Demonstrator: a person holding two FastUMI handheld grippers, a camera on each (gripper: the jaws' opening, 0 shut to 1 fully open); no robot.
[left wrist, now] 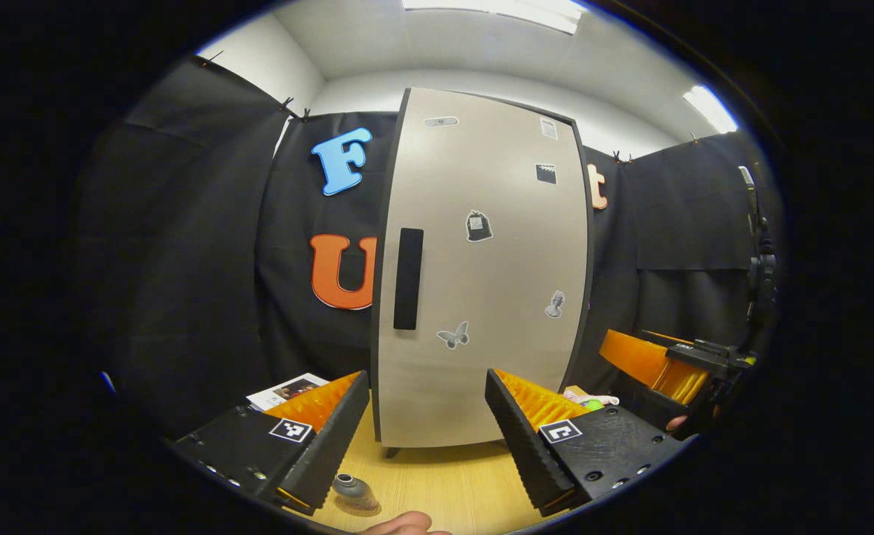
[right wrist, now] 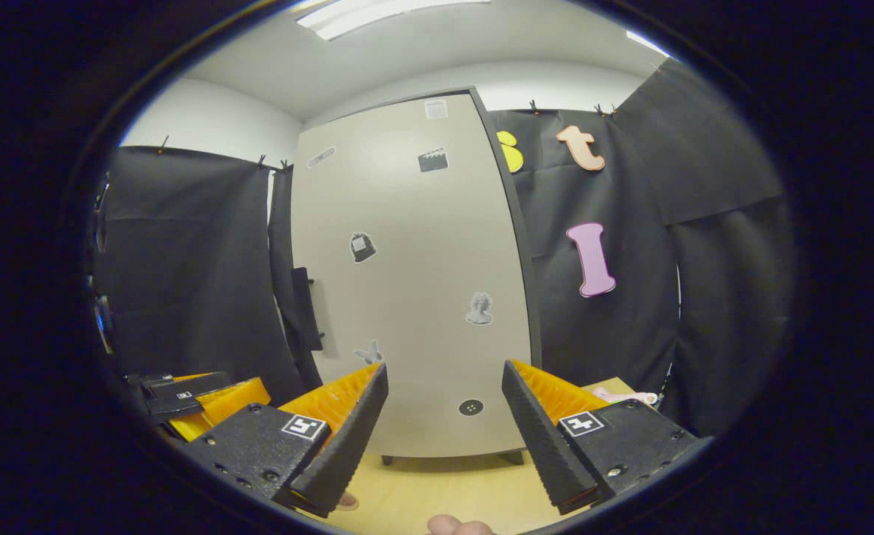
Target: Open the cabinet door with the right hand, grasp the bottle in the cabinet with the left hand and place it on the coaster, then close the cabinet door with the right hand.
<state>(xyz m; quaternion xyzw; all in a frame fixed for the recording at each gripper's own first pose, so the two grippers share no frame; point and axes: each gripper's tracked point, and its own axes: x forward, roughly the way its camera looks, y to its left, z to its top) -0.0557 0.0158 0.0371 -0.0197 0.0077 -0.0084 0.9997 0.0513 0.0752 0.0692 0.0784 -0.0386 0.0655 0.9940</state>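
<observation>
Cabinet door is closed, standing on the far side of the wooden table; the bottle must be behind it, hidden; its black handle sits on the door's left edge. Judgement: bring the right gripper left to that handle, hook it, pull in an arc. Right gripper is level, facing mid-door, fingers wide, empty; left gripper likewise wide and empty, low over the table.

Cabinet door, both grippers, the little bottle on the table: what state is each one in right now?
Cabinet door: closed, its black handle untouched.
Left gripper: open, holding nothing.
Right gripper: open, holding nothing, facing the door.
Small grey bottle: upright on the wooden table, near the left finger.
</observation>
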